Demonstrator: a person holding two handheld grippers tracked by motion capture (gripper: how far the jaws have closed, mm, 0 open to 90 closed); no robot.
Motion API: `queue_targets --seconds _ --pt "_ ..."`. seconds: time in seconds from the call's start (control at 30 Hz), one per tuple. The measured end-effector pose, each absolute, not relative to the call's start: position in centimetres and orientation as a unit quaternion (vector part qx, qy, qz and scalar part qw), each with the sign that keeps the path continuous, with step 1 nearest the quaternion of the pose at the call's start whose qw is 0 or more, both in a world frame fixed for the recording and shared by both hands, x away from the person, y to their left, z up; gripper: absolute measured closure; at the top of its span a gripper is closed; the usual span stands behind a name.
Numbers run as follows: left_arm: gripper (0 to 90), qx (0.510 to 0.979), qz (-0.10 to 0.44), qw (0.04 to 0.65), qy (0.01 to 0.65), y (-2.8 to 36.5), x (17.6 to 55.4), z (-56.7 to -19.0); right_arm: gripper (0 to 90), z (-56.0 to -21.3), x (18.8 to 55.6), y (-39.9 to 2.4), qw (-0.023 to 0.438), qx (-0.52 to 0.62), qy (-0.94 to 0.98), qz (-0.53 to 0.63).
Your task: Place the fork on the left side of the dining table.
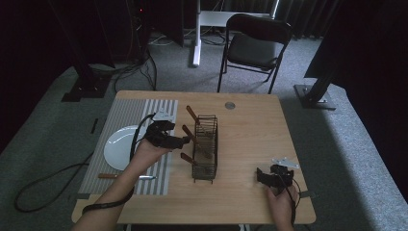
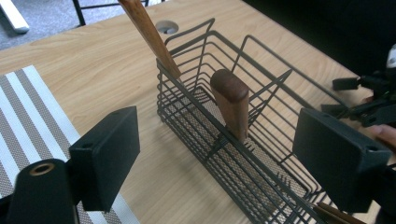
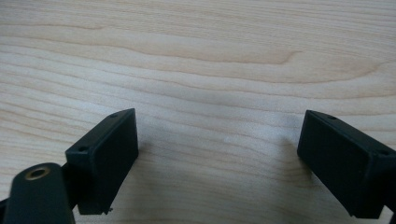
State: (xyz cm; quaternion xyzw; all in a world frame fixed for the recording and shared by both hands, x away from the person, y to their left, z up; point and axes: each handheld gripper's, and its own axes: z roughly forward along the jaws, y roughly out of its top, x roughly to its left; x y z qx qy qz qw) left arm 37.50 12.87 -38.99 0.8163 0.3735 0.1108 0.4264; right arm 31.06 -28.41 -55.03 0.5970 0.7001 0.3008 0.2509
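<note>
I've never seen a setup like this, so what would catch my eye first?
A black wire basket at the table's middle, with wooden-handled utensils sticking up from it. The left gripper hovers beside it, jaws open; a white plate lies on a striped placemat at left.

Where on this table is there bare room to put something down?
The widest free wood lies right of the wire basket, up to the right gripper. A narrow strip runs behind the basket toward the round hole. Crowded: the striped mat with plate, and the left gripper against the basket.
</note>
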Motion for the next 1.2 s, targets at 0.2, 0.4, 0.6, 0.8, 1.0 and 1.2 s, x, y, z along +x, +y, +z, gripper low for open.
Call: queue_targets --seconds 0.2,0.4,0.6,0.8,1.0,1.2 --pt "31.9 0.814 0.098 0.426 0.382 12.1 38.1 -39.7 12.0 -55.0 31.1 -28.4 0.25 0.598 0.7 0.301" --pt "52.1 0.802 0.067 0.444 0.394 12.3 38.6 -40.1 12.0 -55.0 31.1 -28.4 0.25 0.598 0.7 0.301" --pt "66.7 0.799 0.043 0.455 0.391 12.1 38.7 -40.3 12.0 -55.0 31.1 -28.4 0.25 0.598 0.7 0.301" --pt "72.6 0.794 0.056 0.465 0.388 11.9 38.6 -40.5 12.0 -55.0 31.1 -28.4 0.25 0.598 0.7 0.301" --pt "76.1 0.79 0.044 0.477 0.383 11.8 38.3 -40.8 12.0 -55.0 31.1 -28.4 0.25 0.598 0.7 0.301" --pt "76.7 0.783 0.045 0.482 0.39 12.2 38.0 -40.8 12.0 -55.0 31.1 -28.4 0.25 0.598 0.7 0.301"
